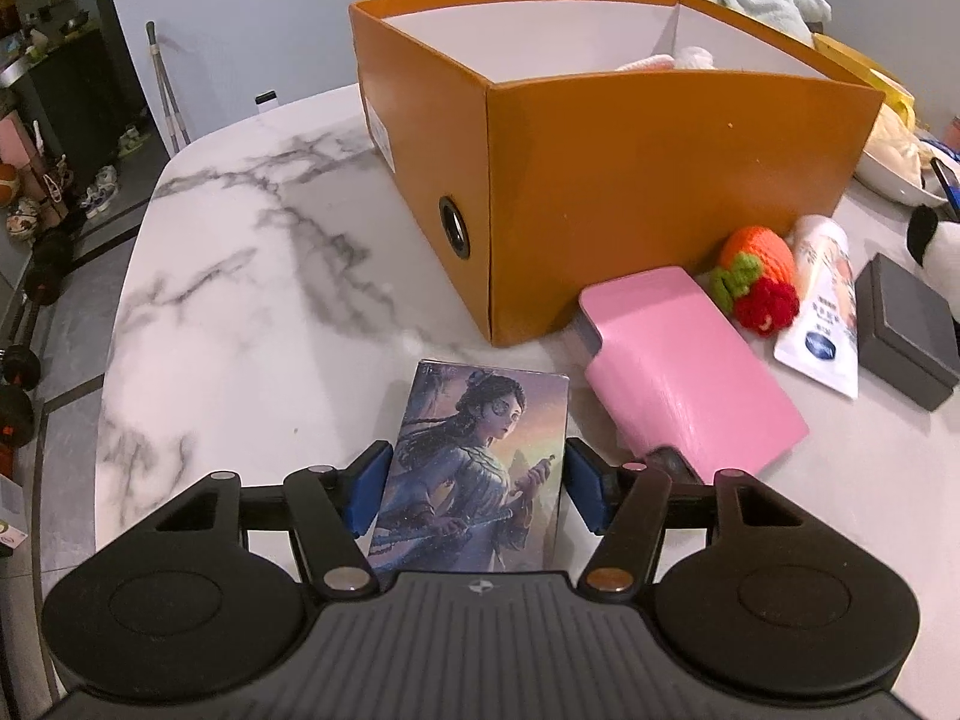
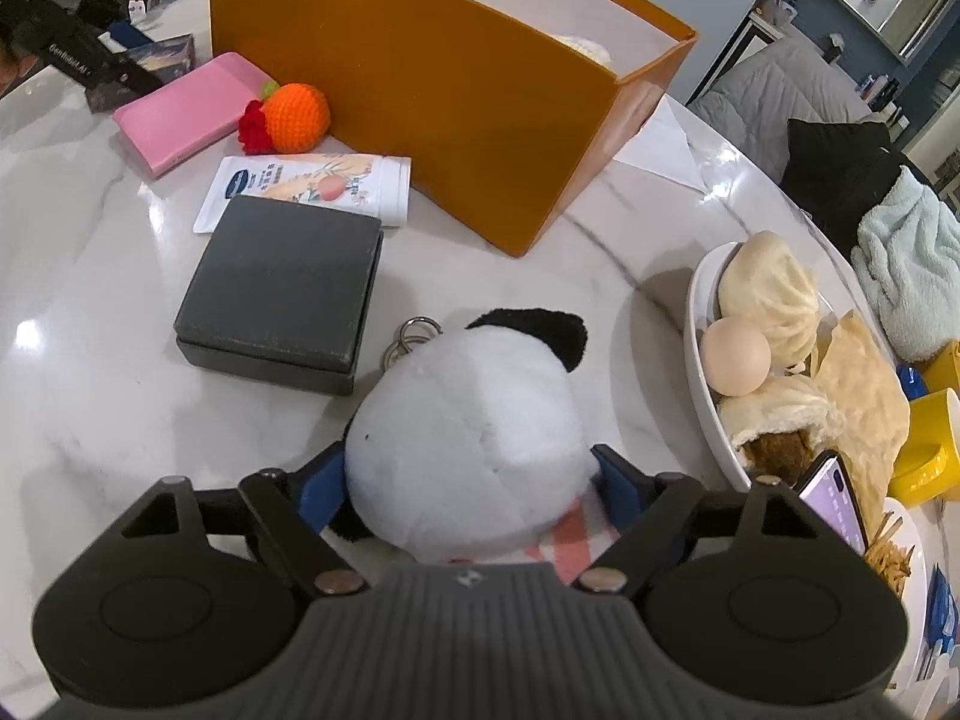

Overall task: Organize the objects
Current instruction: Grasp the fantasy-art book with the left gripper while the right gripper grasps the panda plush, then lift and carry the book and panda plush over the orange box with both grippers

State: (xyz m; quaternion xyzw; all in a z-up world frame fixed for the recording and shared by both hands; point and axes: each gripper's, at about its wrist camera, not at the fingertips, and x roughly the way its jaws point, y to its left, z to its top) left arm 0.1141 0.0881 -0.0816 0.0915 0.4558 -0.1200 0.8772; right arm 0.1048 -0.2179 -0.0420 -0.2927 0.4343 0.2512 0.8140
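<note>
A flat box with a painted figure on its lid [image 1: 480, 420] lies on the marble table [image 1: 252, 300], in front of the orange storage box [image 1: 630, 180]. My left gripper [image 1: 477, 468] has its blue pads [image 1: 367, 489] against both long sides of that box. In the right wrist view a black-and-white panda plush [image 2: 474, 420] with a key ring sits between the fingers of my right gripper [image 2: 468, 468], whose pads press into its sides. The orange storage box [image 2: 480, 102] stands behind it, open at the top, with something pale inside.
Along the orange box lie a pink case [image 1: 678, 360], a crocheted orange with a red piece [image 1: 756, 276], a white tube [image 2: 312, 186] and a dark grey square box [image 2: 282, 288]. At the right stand a plate of buns and an egg [image 2: 699, 372], a phone [image 2: 834, 492] and a yellow cup.
</note>
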